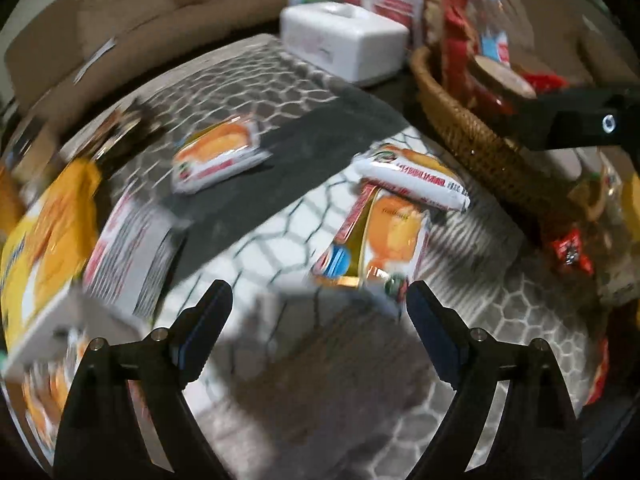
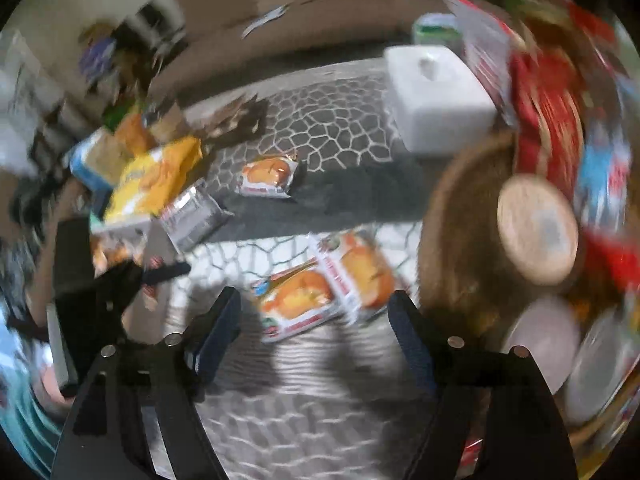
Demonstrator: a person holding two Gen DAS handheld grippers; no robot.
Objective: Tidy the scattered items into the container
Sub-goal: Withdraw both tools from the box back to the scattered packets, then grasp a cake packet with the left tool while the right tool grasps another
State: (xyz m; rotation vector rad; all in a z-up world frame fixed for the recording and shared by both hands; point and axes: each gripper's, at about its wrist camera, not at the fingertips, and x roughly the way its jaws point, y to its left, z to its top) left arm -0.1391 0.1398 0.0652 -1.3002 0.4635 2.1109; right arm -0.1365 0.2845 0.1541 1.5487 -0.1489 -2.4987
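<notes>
Orange-and-white snack packets [image 1: 384,236] lie blurred, seemingly overlapping, beside basket [image 1: 472,148].

This is looking like a living room in a home. A tan sofa [image 2: 304,12] is curving along the back, behind a low table [image 1: 304,240] that is wearing a grey-and-white honeycomb cloth. A white tissue box [image 1: 344,40] is sitting on the table beside a woven basket [image 1: 472,136] that is brimming with red snack packets and jars. Wrapped bread snacks [image 2: 268,176] and yellow packets [image 2: 156,176] are lying scattered about, as household groceries do.
</notes>
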